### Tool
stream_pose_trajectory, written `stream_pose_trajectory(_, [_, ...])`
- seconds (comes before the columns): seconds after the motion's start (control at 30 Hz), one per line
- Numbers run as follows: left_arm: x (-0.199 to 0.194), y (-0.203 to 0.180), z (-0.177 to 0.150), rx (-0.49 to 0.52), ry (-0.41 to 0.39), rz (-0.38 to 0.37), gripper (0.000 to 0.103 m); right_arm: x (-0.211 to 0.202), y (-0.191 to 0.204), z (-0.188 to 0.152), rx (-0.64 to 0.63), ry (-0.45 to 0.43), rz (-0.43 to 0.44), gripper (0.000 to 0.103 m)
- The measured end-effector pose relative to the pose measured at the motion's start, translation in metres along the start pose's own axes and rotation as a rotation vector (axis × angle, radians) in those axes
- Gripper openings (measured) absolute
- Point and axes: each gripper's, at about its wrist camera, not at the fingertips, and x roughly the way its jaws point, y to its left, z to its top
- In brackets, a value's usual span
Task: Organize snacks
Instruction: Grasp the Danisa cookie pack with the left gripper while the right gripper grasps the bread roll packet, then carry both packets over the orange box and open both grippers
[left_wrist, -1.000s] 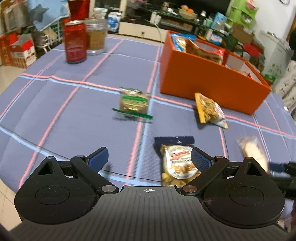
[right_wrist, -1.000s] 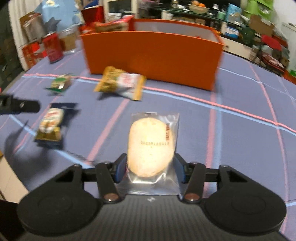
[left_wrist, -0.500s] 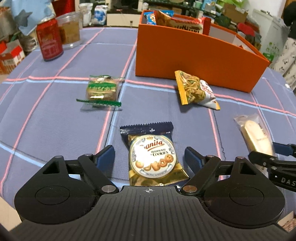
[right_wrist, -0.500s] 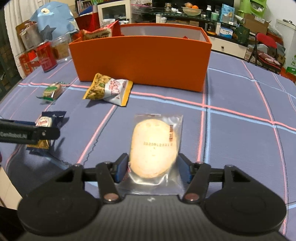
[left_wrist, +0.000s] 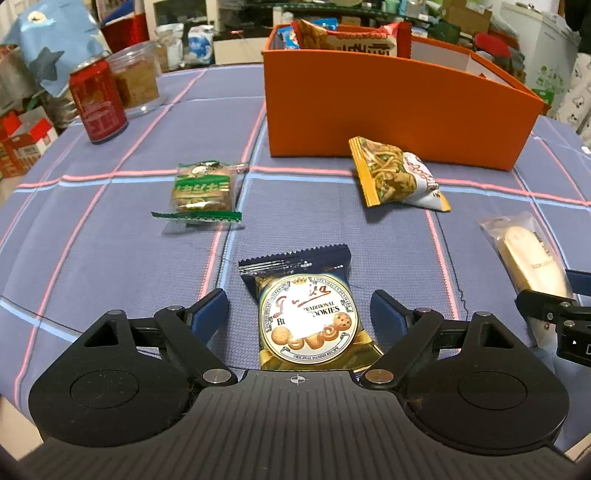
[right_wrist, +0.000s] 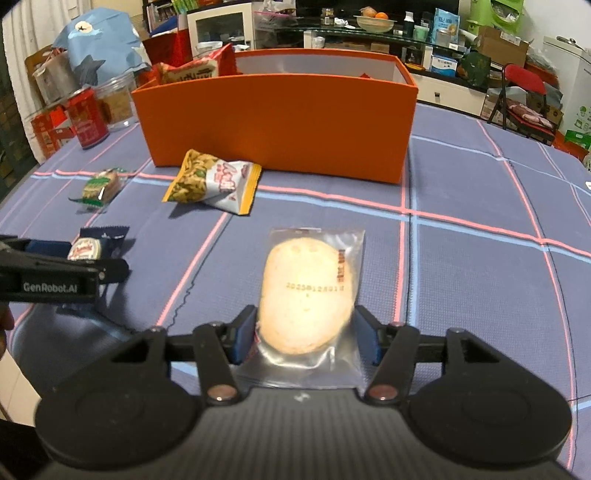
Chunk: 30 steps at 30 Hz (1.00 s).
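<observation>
A: Checked tablecloth (left_wrist: 110, 258), cluttered room behind. Cookie packet (left_wrist: 308, 314) lies flat between the left gripper (left_wrist: 299, 310) jaws, which stand wide, pads clear of it on both sides; they have just opened a little.

B: Right side?

A: Rice cracker (right_wrist: 308, 291) in its clear wrapper sits between the right gripper (right_wrist: 304, 332) jaws. Left pad is at the wrapper, right pad shows a gap, so not gripping.

B: Step?

A: Likely the pick-up, both at once. Next: close, lift, carry to the orange box (left_wrist: 399, 110).

B: Room?

A: Noodle bag (left_wrist: 395, 177) lies just before the box wall; green biscuit packet (left_wrist: 203, 188) is well left. Table edge is near, beneath both grippers.
</observation>
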Motion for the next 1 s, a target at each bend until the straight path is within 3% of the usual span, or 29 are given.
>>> stream_pose_trajectory(0.1, [0.001, -0.001, 0.0, 0.006, 0.005, -0.003, 0.066, 0.0, 0.0, 0.0, 0.0, 0.0, 0.0, 0.062])
stream_pose_trajectory(0.27, [0.001, -0.003, -0.001, 0.013, 0.009, -0.017, 0.066, -0.001, -0.001, 0.001, -0.001, 0.003, 0.003, 0.058])
stream_pose_trajectory(0.33, [-0.003, -0.004, 0.0, 0.024, -0.001, -0.026, 0.043, -0.002, -0.002, 0.001, 0.0, 0.007, 0.015, 0.057])
stream_pose_trajectory(0.37, [-0.006, -0.005, 0.001, 0.034, -0.014, -0.027, 0.006, -0.002, -0.002, 0.001, 0.001, 0.009, 0.022, 0.057])
stream_pose_trajectory(0.53, [-0.015, -0.003, 0.005, 0.025, 0.0, -0.103, 0.007, -0.01, 0.002, 0.003, -0.014, -0.016, 0.026, 0.056])
stream_pose_trajectory(0.73, [-0.039, -0.003, 0.014, 0.045, -0.103, -0.053, 0.006, -0.032, 0.01, 0.012, -0.079, -0.132, -0.028, 0.056])
stream_pose_trajectory(1.0, [-0.066, -0.013, 0.031, 0.065, -0.184, -0.098, 0.007, -0.062, 0.013, 0.03, -0.053, -0.229, 0.001, 0.056])
